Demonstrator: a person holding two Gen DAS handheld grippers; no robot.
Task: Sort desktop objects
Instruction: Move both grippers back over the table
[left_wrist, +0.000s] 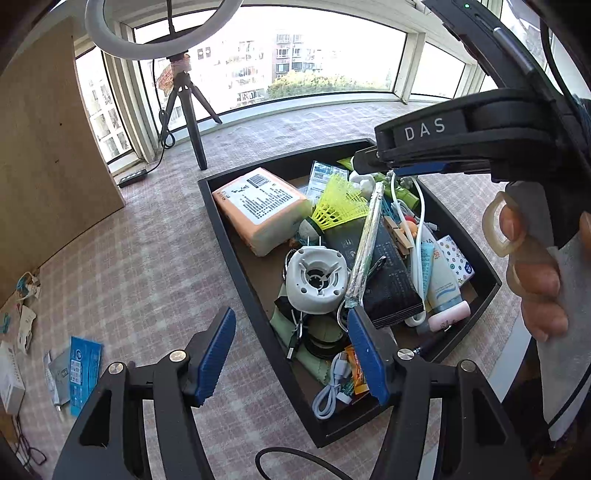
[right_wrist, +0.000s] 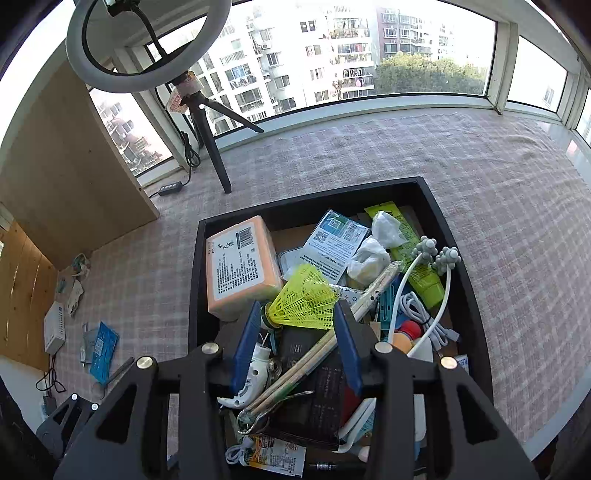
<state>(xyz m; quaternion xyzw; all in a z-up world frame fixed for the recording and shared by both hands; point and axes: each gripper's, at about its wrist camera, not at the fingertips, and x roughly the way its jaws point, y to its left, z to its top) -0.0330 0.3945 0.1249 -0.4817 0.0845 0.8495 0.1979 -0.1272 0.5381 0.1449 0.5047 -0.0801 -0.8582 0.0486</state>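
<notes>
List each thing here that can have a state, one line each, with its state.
Left gripper: jaws open, nothing between them.
Right gripper: jaws open, holding nothing.
Black tray: full, heaped with clutter.
Tissue pack: sealed, lying flat.
Yellow shuttlecock: on its side.
Ring light: unlit.

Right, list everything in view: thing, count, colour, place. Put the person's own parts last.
tray: one, black, on the checked cloth, crammed with clutter
tissue pack: one, orange and white, tray's far left corner
shuttlecock: one, yellow, tray centre
chopsticks: one wrapped pair, diagonal across the pile
dark box: one, black, under the chopsticks
round plastic part: one, white, near left of the tray
green tube: one, tray's far right
ring light: one, white, on a black tripod, far left
blue packet: one, on the cloth left of the tray
left gripper: open, empty
right gripper: open, empty, over the tray
hand: one, on the right gripper's handle
</notes>
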